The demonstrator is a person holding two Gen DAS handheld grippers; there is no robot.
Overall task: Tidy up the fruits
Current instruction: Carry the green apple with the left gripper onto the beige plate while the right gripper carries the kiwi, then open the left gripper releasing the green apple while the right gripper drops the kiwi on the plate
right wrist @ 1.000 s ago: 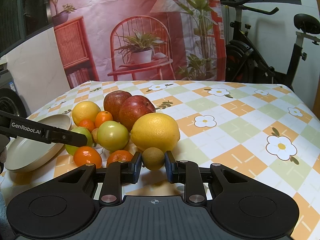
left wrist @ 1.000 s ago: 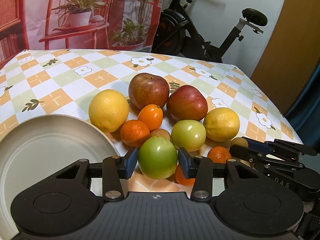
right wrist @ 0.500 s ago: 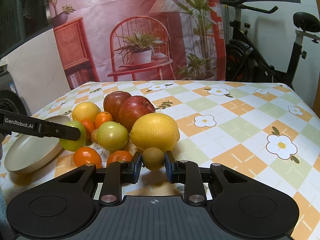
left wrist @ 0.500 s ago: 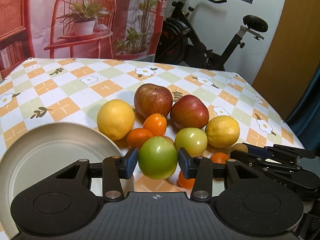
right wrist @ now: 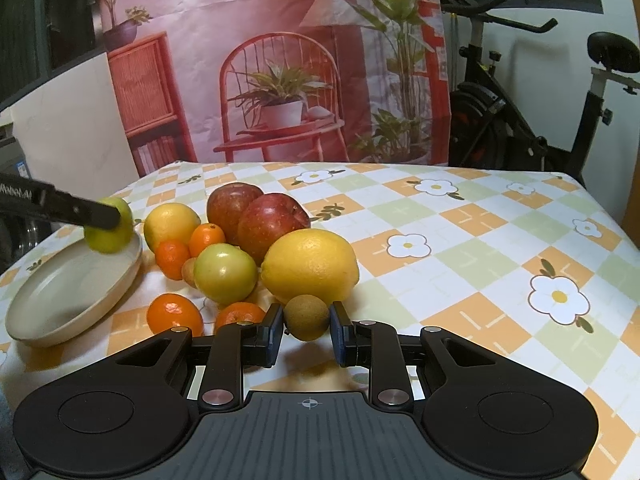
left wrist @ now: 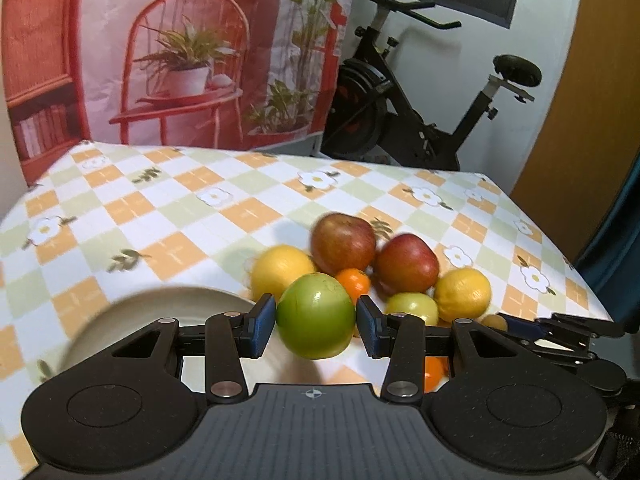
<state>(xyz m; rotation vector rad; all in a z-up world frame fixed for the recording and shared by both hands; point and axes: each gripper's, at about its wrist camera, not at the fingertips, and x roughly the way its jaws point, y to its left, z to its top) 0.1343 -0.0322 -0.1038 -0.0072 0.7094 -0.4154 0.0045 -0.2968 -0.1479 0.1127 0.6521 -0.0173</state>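
Note:
My left gripper (left wrist: 316,322) is shut on a green apple (left wrist: 316,316) and holds it in the air above the beige plate (left wrist: 160,300); the right wrist view shows that apple (right wrist: 110,232) over the plate's (right wrist: 48,320) far rim. My right gripper (right wrist: 306,326) is shut on a small brown kiwi (right wrist: 307,317) low over the tablecloth, just in front of a big lemon (right wrist: 310,266). The fruit pile beside the plate holds two red apples (right wrist: 272,220), a second lemon (right wrist: 170,226), a green apple (right wrist: 224,274) and several small oranges (right wrist: 174,314).
The table carries a checked flower tablecloth (right wrist: 460,248), bare to the right of the pile. An exercise bike (right wrist: 540,120) and a printed backdrop (right wrist: 280,80) stand behind the table. The right gripper's fingers (left wrist: 560,330) lie at the pile's right side in the left wrist view.
My left gripper has lifted the green apple out of the pile and carried it left, over the plate. The right gripper stays still with the kiwi.

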